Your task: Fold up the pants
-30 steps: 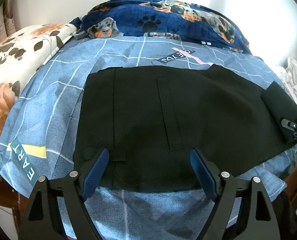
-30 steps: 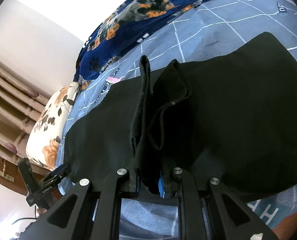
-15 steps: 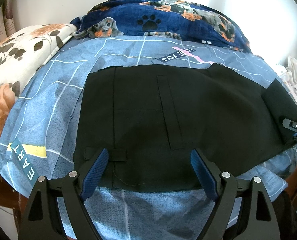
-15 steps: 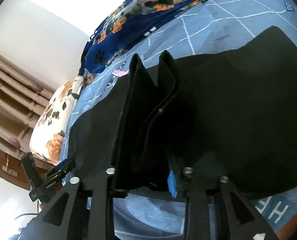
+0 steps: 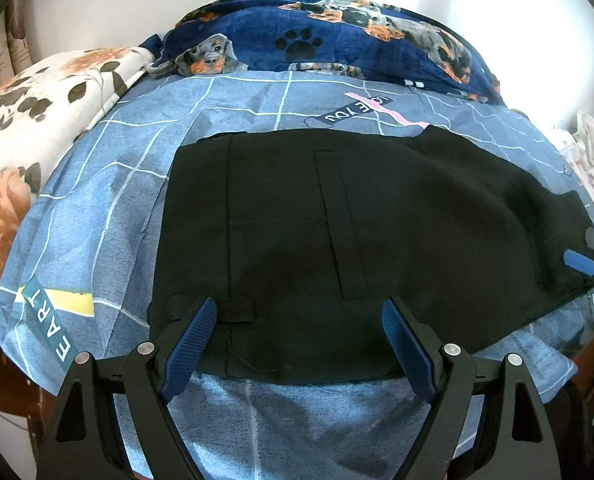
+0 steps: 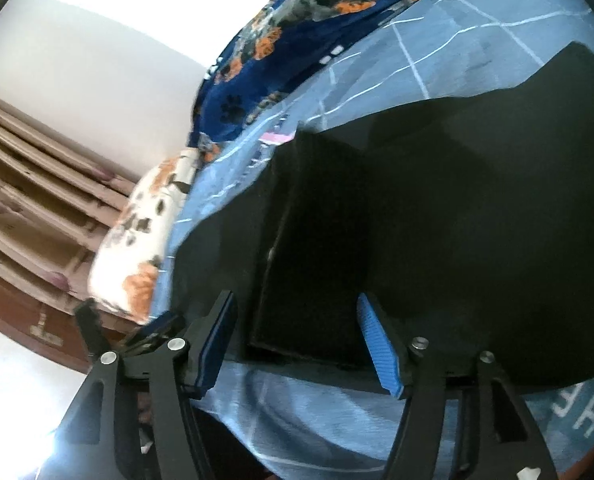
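Black pants (image 5: 337, 232) lie flat across the blue patterned bedsheet (image 5: 97, 208), waistband end toward my left gripper. My left gripper (image 5: 299, 320) is open and empty, its blue-padded fingers (image 5: 195, 336) hovering over the near edge of the pants. My right gripper (image 6: 297, 320) is open; a folded-over flap of the pants (image 6: 317, 248) lies between its spread fingers, not pinched. The right gripper's blue pad (image 5: 581, 262) shows at the right edge of the left wrist view, at the far end of the pants. The left gripper (image 6: 137, 332) shows in the right wrist view.
A navy dog-print blanket (image 5: 337, 40) is heaped at the back of the bed. A floral pillow (image 5: 29, 120) lies at the left. White patterned cloth (image 5: 593, 152) sits at the right. The bed's front edge drops off just below the pants.
My right gripper has opened and let go of the bunched pants end, which has dropped into a flat fold. My left gripper has stayed open and nearly still.
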`<state>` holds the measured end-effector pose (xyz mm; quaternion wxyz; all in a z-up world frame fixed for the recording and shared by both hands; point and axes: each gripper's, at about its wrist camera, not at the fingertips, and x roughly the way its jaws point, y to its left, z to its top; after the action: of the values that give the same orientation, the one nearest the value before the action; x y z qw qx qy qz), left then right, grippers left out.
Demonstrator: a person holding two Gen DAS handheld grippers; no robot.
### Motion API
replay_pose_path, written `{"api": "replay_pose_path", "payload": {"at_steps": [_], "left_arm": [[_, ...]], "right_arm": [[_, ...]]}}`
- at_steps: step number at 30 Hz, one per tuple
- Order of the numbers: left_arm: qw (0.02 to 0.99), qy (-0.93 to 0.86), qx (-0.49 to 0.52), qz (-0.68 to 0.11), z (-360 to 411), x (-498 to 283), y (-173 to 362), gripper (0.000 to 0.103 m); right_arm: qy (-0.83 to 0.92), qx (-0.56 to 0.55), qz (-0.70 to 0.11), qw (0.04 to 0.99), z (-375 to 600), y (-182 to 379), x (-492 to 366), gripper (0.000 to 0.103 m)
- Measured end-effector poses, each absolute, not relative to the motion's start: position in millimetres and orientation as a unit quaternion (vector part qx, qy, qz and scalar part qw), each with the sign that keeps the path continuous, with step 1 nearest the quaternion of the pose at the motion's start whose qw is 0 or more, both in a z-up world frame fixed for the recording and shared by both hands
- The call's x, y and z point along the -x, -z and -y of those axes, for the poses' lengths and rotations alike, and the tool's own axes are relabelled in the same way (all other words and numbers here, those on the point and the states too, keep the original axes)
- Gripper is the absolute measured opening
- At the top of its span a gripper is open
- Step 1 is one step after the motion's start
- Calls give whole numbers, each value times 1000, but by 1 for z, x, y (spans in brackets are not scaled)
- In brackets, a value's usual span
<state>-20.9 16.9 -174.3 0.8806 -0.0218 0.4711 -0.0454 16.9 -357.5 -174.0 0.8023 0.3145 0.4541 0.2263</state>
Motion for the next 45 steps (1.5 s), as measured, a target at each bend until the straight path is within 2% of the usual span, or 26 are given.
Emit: {"api": "replay_pose_path", "payload": {"at_steps": [7,8,11,20,23,26,28,32,36,37,39,43,44,45], "left_arm": [[881,45,22,-471,-17,22,175,85],[881,45,24,-471,-18,22,176,85],[880,45,30,-471,-22,23,177,85],[879,40,19,-475,-20,25,176,87],[879,39,14,-476,-17,26,176,88],[878,37,6,-477,-15,26,178,89],[878,37,3,-477,-13,25,178,90],[878,36,3,-477,-11,25,178,90],[878,36,4,-477,-11,25,178,90],[878,36,4,-477,-11,25,178,90],[878,36,4,-477,-12,25,179,90],[878,36,3,-478,-9,23,178,90],[878,36,4,-478,-9,24,178,90],[878,36,6,-477,-9,24,178,90]], "right_arm": [[-257,-339,-412,806,375,157,-18,58],[-246,-336,-404,814,384,152,-20,52],[-181,-329,-418,827,428,154,-35,21],[-83,-376,-433,815,522,188,-61,17],[-46,-395,-433,809,545,201,-55,0],[-49,-428,-421,798,558,211,-49,0],[-59,-438,-410,798,558,208,-47,10],[-89,-470,-369,797,559,195,-54,10],[-81,-480,-377,788,566,199,-76,10],[-74,-484,-383,783,568,202,-79,10],[-66,-509,-399,760,573,219,-84,0],[-67,-542,-391,741,580,226,-76,0],[-71,-538,-378,750,580,220,-71,11],[-84,-542,-362,754,580,214,-64,12]]}}
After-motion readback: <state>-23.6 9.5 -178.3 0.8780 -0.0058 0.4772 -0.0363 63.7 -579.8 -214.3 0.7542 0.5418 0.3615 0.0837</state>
